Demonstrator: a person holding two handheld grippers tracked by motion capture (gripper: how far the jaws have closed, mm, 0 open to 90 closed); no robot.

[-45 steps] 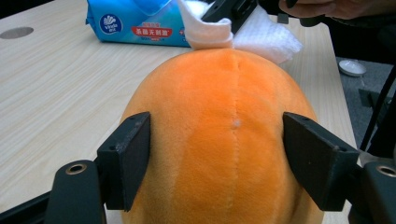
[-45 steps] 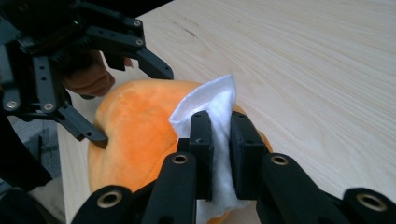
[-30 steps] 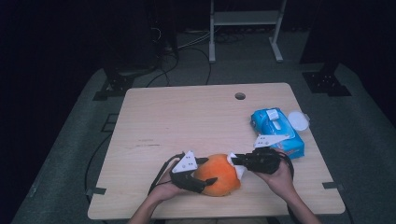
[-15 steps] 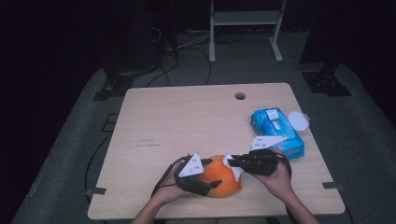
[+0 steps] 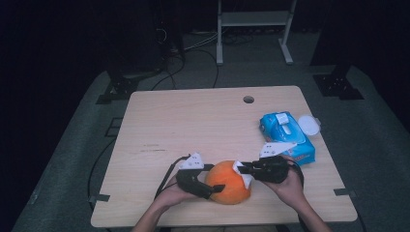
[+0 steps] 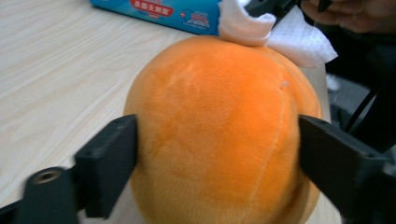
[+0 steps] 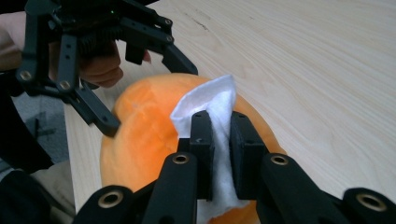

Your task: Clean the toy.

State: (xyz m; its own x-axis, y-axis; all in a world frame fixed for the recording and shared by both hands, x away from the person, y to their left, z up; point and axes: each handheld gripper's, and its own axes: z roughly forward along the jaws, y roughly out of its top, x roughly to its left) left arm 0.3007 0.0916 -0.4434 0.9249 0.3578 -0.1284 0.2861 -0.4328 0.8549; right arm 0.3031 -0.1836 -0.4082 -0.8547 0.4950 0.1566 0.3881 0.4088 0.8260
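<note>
Between the right gripper (image 7: 219,140) jaws, pinched tight: a white wipe (image 7: 210,100), folded, pressed on top of the orange plush ball (image 7: 144,135). Seen from above, right gripper (image 5: 244,169) at about 3 o'clock of the ball (image 5: 227,181), pointing toward 9 o'clock, held by the right hand (image 5: 290,186).

At 9 o'clock of the ball, the left gripper (image 5: 212,186), held by the left hand (image 5: 171,195). Jaws spread wide around the ball (image 6: 219,126), one on each side, and just been opening; pads very close to the plush, cannot tell if pressing or only beside.

Ball resting on the wooden table (image 5: 193,121), near its front edge, at 6 o'clock of the table middle.

Farther out, at 2 o'clock from the ball: blue wipes pack (image 5: 286,134), with a white round lid (image 5: 308,124) just beside it. Near the far table edge, at 12 o'clock: a small round hole (image 5: 248,99).
</note>
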